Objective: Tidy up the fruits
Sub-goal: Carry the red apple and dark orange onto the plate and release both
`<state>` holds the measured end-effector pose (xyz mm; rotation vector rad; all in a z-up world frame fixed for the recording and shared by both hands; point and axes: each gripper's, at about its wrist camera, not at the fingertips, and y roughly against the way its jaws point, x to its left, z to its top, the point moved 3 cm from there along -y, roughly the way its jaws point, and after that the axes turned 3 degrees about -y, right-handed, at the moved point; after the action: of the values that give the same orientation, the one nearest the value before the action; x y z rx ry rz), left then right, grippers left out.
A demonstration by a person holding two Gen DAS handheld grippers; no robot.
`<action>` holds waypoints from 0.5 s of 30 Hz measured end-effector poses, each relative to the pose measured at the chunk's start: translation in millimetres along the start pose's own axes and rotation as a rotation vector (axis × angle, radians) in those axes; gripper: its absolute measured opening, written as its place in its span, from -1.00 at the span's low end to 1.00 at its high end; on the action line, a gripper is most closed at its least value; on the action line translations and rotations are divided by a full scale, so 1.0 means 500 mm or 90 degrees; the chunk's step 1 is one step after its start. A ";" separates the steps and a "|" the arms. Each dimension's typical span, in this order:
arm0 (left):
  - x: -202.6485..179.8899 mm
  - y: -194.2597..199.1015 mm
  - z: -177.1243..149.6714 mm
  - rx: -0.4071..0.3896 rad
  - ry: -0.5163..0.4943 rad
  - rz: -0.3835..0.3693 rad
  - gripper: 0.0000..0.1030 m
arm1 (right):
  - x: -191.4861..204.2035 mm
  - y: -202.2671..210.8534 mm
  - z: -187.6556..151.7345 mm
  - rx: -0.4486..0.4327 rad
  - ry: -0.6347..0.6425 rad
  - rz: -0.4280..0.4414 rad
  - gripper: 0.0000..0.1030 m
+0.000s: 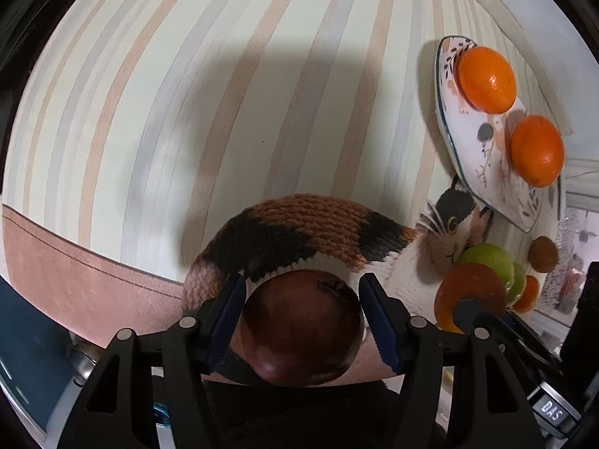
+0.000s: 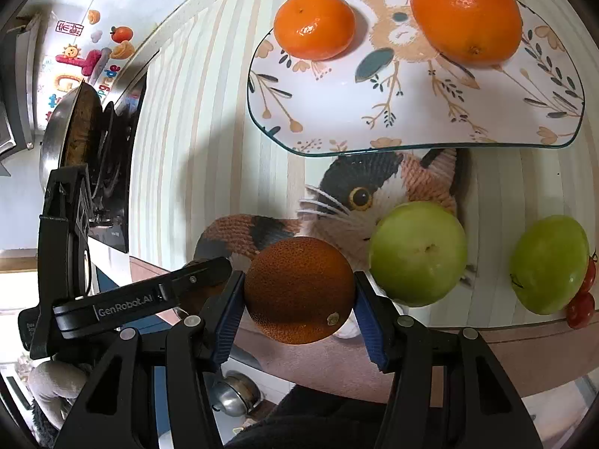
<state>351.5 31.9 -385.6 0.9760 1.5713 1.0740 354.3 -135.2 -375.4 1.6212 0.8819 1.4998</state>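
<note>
The left gripper [image 1: 301, 321] stands about half open, with a dark reddish-brown round fruit [image 1: 303, 325] between its blue ribbed pads [image 1: 378, 321]. The pads sit at the fruit's flanks, but whether they press on it cannot be told. The fruit is smooth and glossy, with a dark scar near its top, and it is just above a knitted cat-shaped mat [image 1: 295, 228] in orange, black and cream yarn.

The right gripper [image 2: 299, 295] is clamped on a dark orange [image 2: 299, 290] with pebbly, pitted peel and a small stem button low on its right side; both blue pads [image 2: 230, 314] bear on its sides. The orange is held over the near edge of the worktop [image 2: 209, 119], which wears a cloth striped in cream, grey and peach with a pink border.

The black body of the left gripper, seen from the right wrist, reads "GenRobot.AI" [image 2: 125, 305]; a tag low in the left wrist view reads "DAS" [image 1: 552, 409].

Just right of the held orange a green apple [image 2: 417, 254] lies on the cat's face, and a second green apple [image 2: 548, 263] lies further right beside small red fruits [image 2: 580, 308]. Beyond them a glossy white plate [image 2: 337, 112], with rounded corners, a dark rim and a painted animal among leaves, carries a mandarin [image 2: 314, 24] and a large orange [image 2: 466, 11].
</note>
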 end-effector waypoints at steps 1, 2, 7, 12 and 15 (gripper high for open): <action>0.000 -0.001 0.006 -0.001 0.000 -0.002 0.18 | -0.001 0.002 0.001 -0.001 -0.001 0.000 0.14; 0.014 0.002 -0.007 0.000 -0.004 -0.002 0.18 | -0.003 0.004 0.000 -0.001 -0.001 0.001 0.14; 0.002 0.007 -0.008 0.000 -0.040 0.027 0.22 | -0.004 0.006 0.001 0.001 -0.001 0.002 0.14; 0.013 0.009 -0.010 0.004 -0.018 0.004 0.23 | -0.005 0.007 0.002 0.004 -0.006 0.004 0.14; 0.027 0.020 -0.006 0.009 0.003 -0.021 0.23 | -0.008 0.009 0.003 0.005 -0.014 0.009 0.14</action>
<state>346.5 46.9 -379.1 0.9548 1.5958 1.0445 355.4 -141.1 -373.4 1.6484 0.8672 1.4875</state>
